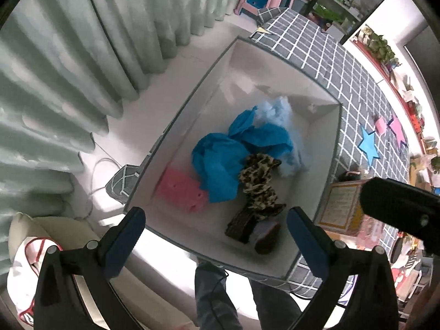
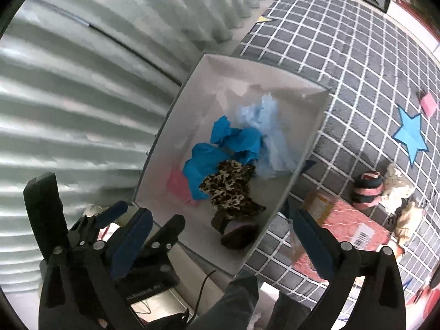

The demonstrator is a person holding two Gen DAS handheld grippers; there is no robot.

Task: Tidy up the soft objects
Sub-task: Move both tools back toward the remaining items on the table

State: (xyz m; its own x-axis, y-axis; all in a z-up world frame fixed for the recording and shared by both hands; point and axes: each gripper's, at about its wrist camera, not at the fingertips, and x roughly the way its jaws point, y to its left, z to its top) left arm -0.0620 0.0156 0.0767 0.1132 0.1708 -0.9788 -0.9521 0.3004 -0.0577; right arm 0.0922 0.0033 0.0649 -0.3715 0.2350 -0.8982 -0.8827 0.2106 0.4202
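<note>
An open white storage box (image 1: 327, 159) (image 2: 310, 148) sits at the edge of a grey checked bedcover (image 1: 357, 82) (image 2: 357, 55). Inside it lie a bright blue cloth (image 1: 220, 159) (image 2: 203, 162), pale blue fluff (image 1: 277, 112) (image 2: 269, 132), a pink sponge (image 1: 178, 189) (image 2: 178, 187), a leopard-print cloth (image 1: 258, 181) (image 2: 228, 187) and a dark slipper-like item (image 1: 264, 236) (image 2: 236, 233). My left gripper (image 1: 217, 233) hangs open above the box's near edge, with nothing between its fingers. My right gripper (image 2: 222, 236) is likewise open and empty over the near end.
On the bedcover lie a blue star (image 2: 411, 137), a pink block (image 2: 429, 103), a pink-and-black striped item (image 2: 368, 189), a cream plush (image 2: 398, 184) and a red-orange carton (image 2: 343, 220). Pale curtains (image 1: 68, 68) hang left of the box. A person's legs (image 1: 217, 297) stand below.
</note>
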